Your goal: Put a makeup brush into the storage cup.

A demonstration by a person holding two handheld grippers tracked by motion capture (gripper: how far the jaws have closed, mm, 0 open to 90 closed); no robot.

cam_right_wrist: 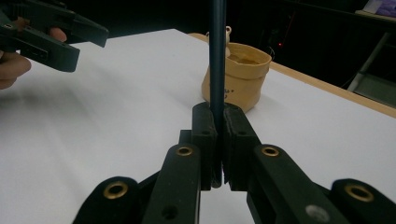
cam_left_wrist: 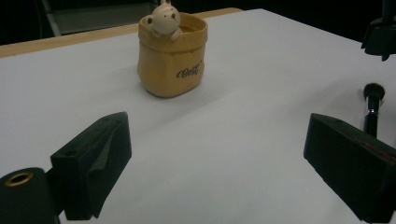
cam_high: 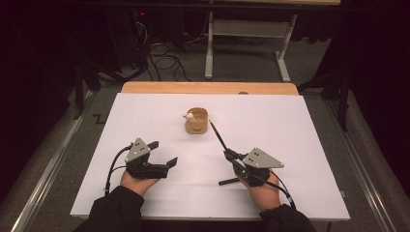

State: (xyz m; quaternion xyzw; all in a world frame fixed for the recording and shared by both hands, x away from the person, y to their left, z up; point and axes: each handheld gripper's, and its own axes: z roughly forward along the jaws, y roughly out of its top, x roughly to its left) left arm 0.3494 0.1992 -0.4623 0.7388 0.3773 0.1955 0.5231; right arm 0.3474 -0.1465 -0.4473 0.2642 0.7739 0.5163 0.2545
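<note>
Right gripper (cam_high: 227,154) clamped on a pen (cam_high: 218,137); left gripper (cam_high: 163,153) wide open and empty.

The pen, a thin dark rod, is pinched between the right jaws (seen closed tight on it in the right gripper view (cam_right_wrist: 217,70)) and slants up and away toward the far left, its tip just beside the near right rim of the cup (cam_high: 197,121). The cup, a tan sack-shaped holder with a small bear figure (cam_left_wrist: 164,19) at its far rim, stands upright at the middle of the white mat (cam_high: 290,125), apart from both grippers. Its inside cannot be made out. A second dark pen (cam_high: 228,181) lies flat on the mat, just left of the right hand (cam_high: 263,191).
</note>
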